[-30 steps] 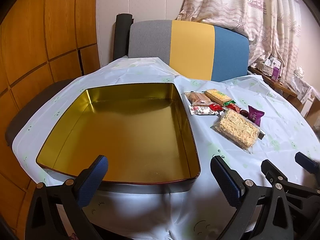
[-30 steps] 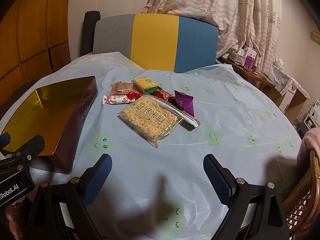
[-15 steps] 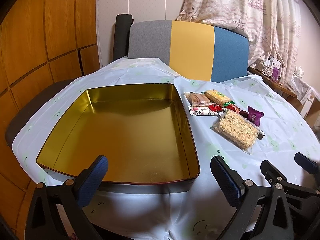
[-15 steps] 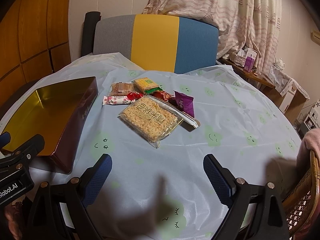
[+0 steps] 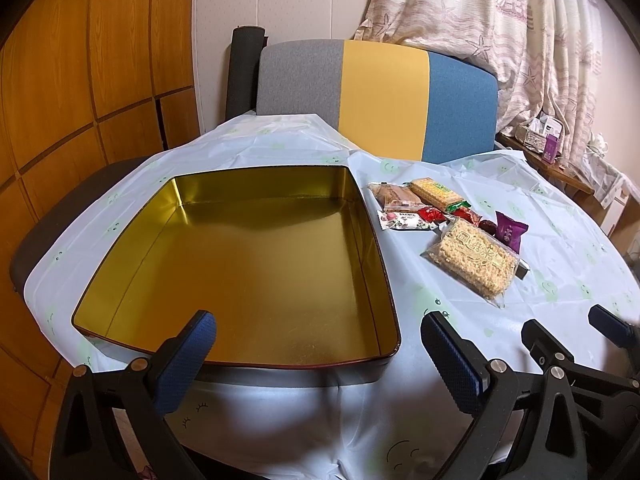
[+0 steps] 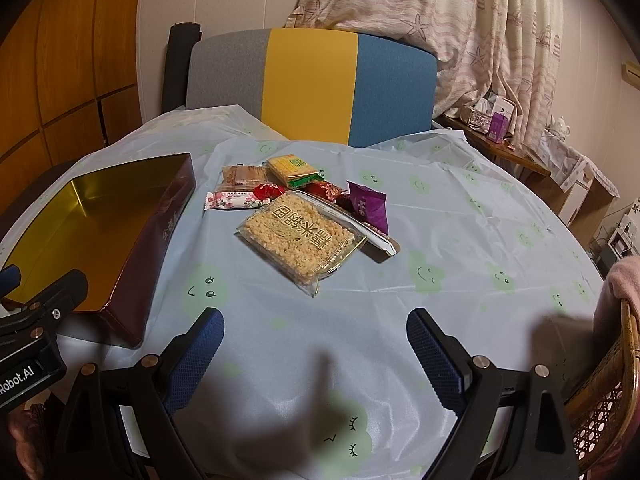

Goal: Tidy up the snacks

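An empty gold-lined tin box sits on the table at the left; it also shows in the right wrist view. A pile of snacks lies to its right: a large puffed-rice cake pack, a purple packet, a yellow cracker pack, a brown biscuit pack, a pink flowered bar and red candies. My left gripper is open and empty at the tin's near edge. My right gripper is open and empty, short of the rice cake.
A grey, yellow and blue chair back stands behind the table. A pale blue tablecloth covers the round table. A wicker chair with pink cloth is at the right. A side shelf with small boxes stands by the curtain.
Both grippers have drifted slightly; the view has barely shifted. Nothing has been taken hold of and the snacks lie where they were.
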Available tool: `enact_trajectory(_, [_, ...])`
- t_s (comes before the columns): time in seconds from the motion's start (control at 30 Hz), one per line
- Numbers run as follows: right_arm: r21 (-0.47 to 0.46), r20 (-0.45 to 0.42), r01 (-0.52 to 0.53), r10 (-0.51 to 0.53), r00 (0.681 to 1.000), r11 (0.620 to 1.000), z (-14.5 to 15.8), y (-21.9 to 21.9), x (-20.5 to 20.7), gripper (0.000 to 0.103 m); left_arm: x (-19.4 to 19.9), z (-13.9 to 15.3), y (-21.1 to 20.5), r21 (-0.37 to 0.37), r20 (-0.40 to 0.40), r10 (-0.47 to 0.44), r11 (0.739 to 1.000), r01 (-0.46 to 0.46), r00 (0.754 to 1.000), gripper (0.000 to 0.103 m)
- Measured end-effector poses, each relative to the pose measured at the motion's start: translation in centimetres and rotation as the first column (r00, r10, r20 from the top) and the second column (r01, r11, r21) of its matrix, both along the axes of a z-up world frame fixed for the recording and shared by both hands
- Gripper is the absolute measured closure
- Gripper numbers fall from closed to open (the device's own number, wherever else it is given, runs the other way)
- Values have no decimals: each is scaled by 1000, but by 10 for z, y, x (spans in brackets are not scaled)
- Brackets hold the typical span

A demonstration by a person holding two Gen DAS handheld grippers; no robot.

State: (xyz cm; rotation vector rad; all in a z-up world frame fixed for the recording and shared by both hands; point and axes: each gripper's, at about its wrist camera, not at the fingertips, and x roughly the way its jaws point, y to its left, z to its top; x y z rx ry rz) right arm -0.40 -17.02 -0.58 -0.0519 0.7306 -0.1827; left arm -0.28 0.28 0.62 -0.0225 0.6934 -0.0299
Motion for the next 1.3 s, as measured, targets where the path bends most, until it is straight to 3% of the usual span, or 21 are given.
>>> enact_trajectory(0.7, [44,-25,3,-1,1000,999,-5,-16,7,9,2,-4,-1,-13,-20,-43,999,43,999,0])
enact_trajectory(1.03, [97,-67,14,-7,998,995,10,-70,39,9,3,-1,-3,-152,-20,-168,975,163,986,0])
enact_trajectory(1.2, [185,-129,-6,31,991,983,26,-108,69,9,5,5,-20,-117,-25,-256,961,251,966,1])
enact_trajectory(1.27, [219,-156,-14,49,986,976,30,-120,81,13,6,8,-30,-93,-22,-289,954,286,957,1])
enact_trajectory(1.3, [244,-168,-18,60,984,970,32,-127,89,20,7,9,-34,-92,-22,-303,949,300,953,1])
